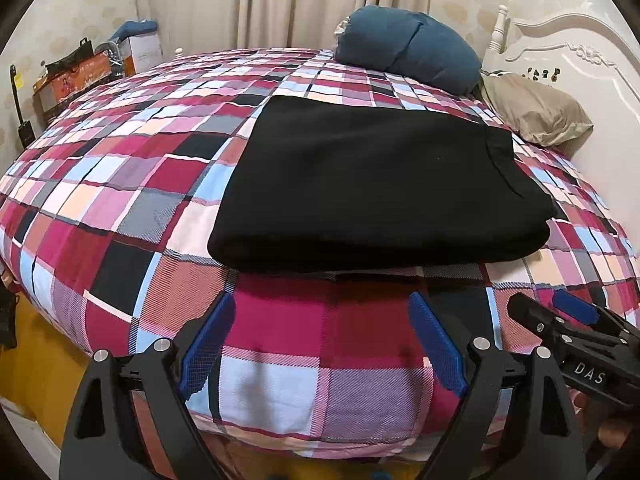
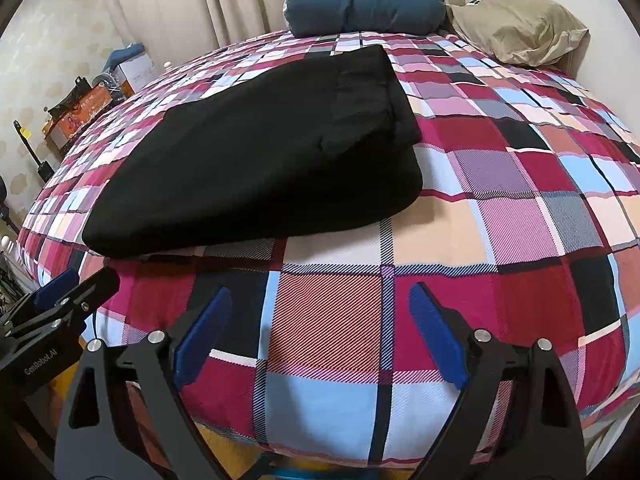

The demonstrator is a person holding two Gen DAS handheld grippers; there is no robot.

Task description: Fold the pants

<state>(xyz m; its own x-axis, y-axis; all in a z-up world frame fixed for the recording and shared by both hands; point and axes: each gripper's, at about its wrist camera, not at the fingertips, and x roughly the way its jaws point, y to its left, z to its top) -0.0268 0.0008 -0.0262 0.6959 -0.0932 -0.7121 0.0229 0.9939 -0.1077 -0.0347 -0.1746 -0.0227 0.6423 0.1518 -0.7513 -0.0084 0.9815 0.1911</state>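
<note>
The black pants lie folded into a thick rectangle on the plaid bedcover. In the right wrist view the pants show stacked layers, with the waistband end toward the pillows. My left gripper hovers over the cover just short of the pants' near edge, open, with nothing between its blue pads. My right gripper is also open and empty, over the cover to the right of the pants' near corner. Each gripper shows at the edge of the other's view: the right one, the left one.
A blue rolled cushion and a beige pillow lie by the white headboard. Boxes and bags stand beyond the bed's far left side, in front of curtains. The bed's near edge drops to a yellow floor.
</note>
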